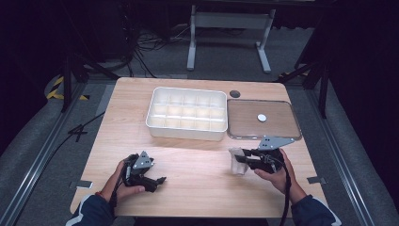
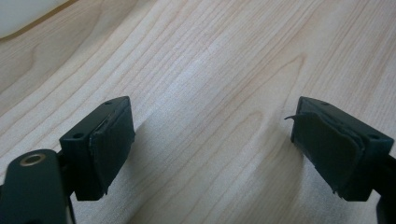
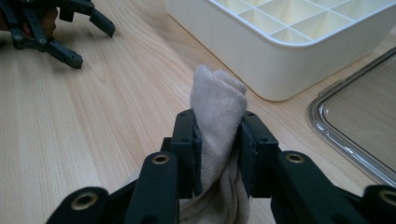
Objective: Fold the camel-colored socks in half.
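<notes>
— Where did everything sit on the pale wooden desk [image 1: 197,165]?

— The white plastic tray of small compartments [image 1: 187,113] stood toward the far edge, its clear flat lid [image 1: 262,118] just beside it on the right. My left gripper [image 1: 157,181] rested near the front left corner, jaws wide and holding nothing.

— And the right one?

— My right gripper [image 3: 218,140] was clamped on the small beige rolled cloth [image 3: 218,100], held near the front right, clear of the tray.

— How would you do it well?

— I judged I should keep the squeeze firm, since soft cloth slips, and lower it squarely into one compartment.
</notes>
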`<state>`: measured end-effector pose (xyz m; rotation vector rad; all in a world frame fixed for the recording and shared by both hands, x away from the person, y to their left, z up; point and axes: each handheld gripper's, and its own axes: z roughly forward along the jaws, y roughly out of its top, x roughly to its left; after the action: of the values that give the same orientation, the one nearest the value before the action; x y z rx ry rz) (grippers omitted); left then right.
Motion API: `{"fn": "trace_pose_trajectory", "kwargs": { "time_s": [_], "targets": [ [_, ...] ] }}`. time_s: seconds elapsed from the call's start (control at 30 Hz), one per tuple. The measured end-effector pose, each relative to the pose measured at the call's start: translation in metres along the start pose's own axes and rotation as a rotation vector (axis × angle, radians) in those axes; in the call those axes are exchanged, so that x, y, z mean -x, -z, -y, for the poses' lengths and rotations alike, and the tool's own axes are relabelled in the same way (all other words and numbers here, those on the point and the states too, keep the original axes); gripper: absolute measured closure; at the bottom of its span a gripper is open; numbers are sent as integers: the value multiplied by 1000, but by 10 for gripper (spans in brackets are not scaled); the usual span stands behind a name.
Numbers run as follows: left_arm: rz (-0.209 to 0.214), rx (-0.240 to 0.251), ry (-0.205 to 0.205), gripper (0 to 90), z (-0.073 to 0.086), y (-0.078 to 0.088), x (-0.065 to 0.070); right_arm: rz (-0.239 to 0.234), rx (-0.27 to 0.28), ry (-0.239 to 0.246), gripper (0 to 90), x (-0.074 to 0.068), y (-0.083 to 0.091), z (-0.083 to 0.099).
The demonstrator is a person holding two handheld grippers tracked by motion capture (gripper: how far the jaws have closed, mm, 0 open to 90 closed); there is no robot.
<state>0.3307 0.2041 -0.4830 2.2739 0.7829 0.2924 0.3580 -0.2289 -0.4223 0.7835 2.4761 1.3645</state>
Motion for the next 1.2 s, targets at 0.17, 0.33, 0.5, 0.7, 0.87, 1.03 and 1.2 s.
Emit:
{"fn": "trace_pose_trajectory", "kwargs": {
  "time_s": [0.17, 0.33, 0.5, 0.7, 0.87, 1.03, 1.2],
  "targets": [
    [-7, -4, -8, 128, -1, 0, 0, 12, 18, -1, 703, 1, 4, -1],
    [1, -3, -3, 120, -1, -1, 0, 25, 32, -2, 701, 2, 7, -2],
    [-4, -6, -5, 112, -2, -1, 0, 39, 49, -8, 701, 3, 10, -4],
    [-5, -6, -5, 112, -2, -1, 0, 68, 76, -3, 701, 6, 17, -6],
    [-3, -10, -7, 112, -2, -1, 0, 87, 91, -8, 701, 8, 21, -7],
    [-2, -10, -8, 111, -2, -1, 0, 103, 109, -11, 702, 11, 27, -9],
    [-3, -9, -7, 112, -2, -1, 0, 117, 121, -12, 701, 12, 30, -10]
  ]
}}
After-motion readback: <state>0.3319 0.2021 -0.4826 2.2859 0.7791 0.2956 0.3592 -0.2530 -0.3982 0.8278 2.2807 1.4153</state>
